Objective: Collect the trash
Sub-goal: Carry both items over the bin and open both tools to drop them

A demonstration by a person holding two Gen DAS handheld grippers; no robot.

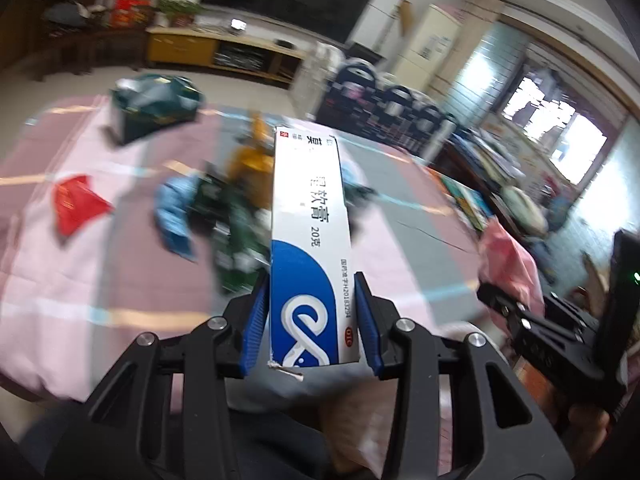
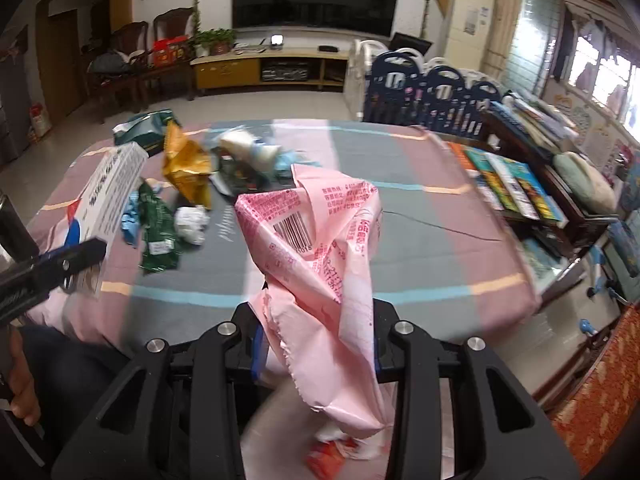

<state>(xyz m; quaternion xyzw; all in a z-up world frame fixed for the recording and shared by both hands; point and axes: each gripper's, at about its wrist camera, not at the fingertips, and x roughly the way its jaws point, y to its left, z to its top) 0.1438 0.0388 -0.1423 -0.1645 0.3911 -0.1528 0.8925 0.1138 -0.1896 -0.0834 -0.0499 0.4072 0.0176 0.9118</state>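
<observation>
Left tongs (image 1: 310, 320): clamped on white-and-blue cardboard ointment box (image 1: 308, 232), held above desk (image 2: 440, 248).
Right tongs (image 2: 316, 344): pinching crumpled pink printed plastic bag (image 2: 320, 240).
Risk: your grip sits at box's end; tilt may slip it short of bag mouth.

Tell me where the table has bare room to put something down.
Bare cloth lies on the right half of the table, between the pink bag and the books. A near strip is also free. The far left is crowded: gold wrapper, green wrapper, crumpled paper.
</observation>
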